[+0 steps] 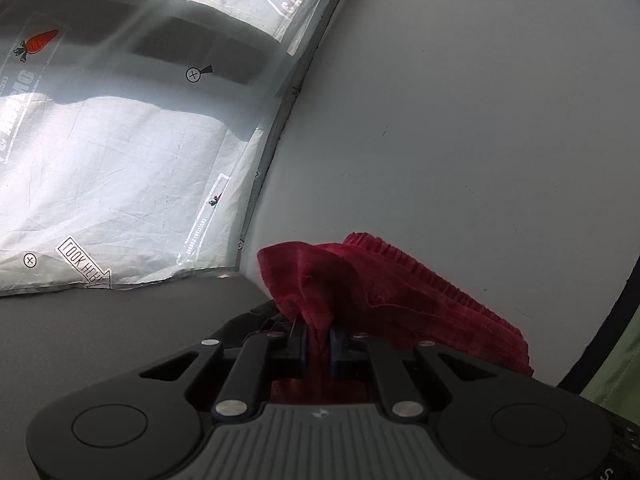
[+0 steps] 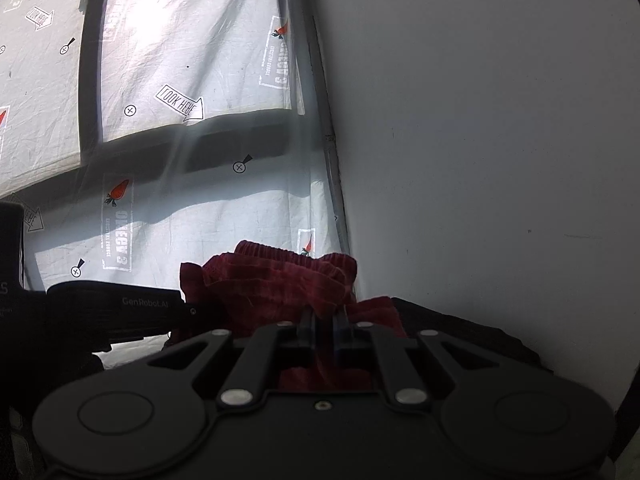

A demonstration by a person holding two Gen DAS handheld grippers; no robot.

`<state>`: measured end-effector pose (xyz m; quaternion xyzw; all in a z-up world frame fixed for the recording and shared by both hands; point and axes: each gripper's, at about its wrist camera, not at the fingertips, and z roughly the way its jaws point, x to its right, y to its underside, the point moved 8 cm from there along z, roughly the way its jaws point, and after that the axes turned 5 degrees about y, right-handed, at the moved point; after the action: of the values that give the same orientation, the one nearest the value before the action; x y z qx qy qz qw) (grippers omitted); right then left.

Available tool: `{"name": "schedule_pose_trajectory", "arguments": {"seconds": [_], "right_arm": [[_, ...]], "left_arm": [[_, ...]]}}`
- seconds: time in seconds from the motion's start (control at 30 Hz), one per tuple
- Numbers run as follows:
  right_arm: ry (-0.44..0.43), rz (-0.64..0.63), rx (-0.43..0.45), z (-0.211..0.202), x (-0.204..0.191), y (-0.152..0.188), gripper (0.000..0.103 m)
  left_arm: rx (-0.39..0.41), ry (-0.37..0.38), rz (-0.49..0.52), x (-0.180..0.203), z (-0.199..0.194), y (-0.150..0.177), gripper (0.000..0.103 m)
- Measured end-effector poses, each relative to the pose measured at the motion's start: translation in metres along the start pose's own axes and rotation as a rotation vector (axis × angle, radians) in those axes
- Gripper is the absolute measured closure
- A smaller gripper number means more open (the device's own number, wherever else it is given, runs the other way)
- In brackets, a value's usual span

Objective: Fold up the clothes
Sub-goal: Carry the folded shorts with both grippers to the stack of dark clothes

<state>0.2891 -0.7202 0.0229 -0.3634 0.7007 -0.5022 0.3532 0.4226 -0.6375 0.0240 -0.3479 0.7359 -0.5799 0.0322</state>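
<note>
Both fingers (image 1: 303,344) pinch bunched, ribbed red cloth (image 1: 400,292).

curtain (image 2: 192,60): "LOOK HERE" | left gripper (image 2: 120,304): "GenRobot.AI"

Both wrist views close behind red garment (image 1: 384,288), facing curtain (image 2: 192,80).

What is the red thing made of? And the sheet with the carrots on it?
The red garment looks like soft, matte woven or knitted cloth: it bunches up, with a gathered, ribbed edge. The carrot sheet looks like thin cotton-like fabric: fine creases, and light shines through it. Both are guesses from looks alone.
</note>
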Motion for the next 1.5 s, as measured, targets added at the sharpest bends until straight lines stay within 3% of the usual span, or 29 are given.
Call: {"name": "schedule_pose_trajectory", "arguments": {"seconds": [0.2, 0.33, 0.47, 0.6, 0.73, 0.8, 1.0, 1.13, 1.27, 1.37, 1.4, 1.5], "right_arm": [[0.077, 0.01, 0.023, 0.028, 0.039, -0.011, 0.095], [0.117, 0.071, 0.018, 0.055, 0.064, -0.012, 0.095], [0.166, 0.249, -0.035, 0.098, 0.097, -0.003, 0.095], [0.207, 0.521, -0.124, 0.147, 0.135, 0.023, 0.094], [0.286, 0.619, -0.195, 0.186, 0.155, 0.05, 0.092], [0.313, 0.648, -0.227, 0.198, 0.161, 0.059, 0.083], [0.344, 0.549, -0.228, 0.208, 0.156, 0.058, 0.075], [0.39, 0.407, -0.163, 0.19, 0.155, 0.041, 0.071], [0.475, 0.316, -0.152, 0.179, 0.157, 0.038, 0.071], [0.543, 0.235, -0.229, 0.187, 0.162, 0.055, 0.071], [0.558, 0.239, -0.259, 0.19, 0.164, 0.061, 0.072], [0.566, 0.25, -0.276, 0.192, 0.166, 0.065, 0.072]], "left_arm": [[-0.032, 0.004, 0.108, 0.026, 0.061, -0.014, 0.092], [-0.072, 0.028, 0.104, 0.024, 0.107, -0.019, 0.092], [-0.154, 0.055, 0.084, 0.014, 0.16, -0.014, 0.092], [-0.273, 0.073, 0.061, -0.008, 0.215, 0.003, 0.091], [-0.349, 0.078, 0.086, -0.027, 0.257, 0.015, 0.089], [-0.363, 0.078, 0.105, -0.034, 0.271, 0.019, 0.086], [-0.335, 0.125, 0.037, -0.051, 0.279, 0.02, 0.083], [-0.286, 0.11, 0.052, -0.057, 0.279, 0.006, 0.089], [-0.316, 0.087, 0.046, -0.069, 0.292, 0.009, 0.089], [-0.349, 0.039, 0.011, -0.08, 0.297, 0.017, 0.072], [-0.352, 0.024, -0.015, -0.084, 0.295, 0.017, 0.061], [-0.337, 0.003, -0.093, -0.099, 0.285, 0.012, 0.044]]}}
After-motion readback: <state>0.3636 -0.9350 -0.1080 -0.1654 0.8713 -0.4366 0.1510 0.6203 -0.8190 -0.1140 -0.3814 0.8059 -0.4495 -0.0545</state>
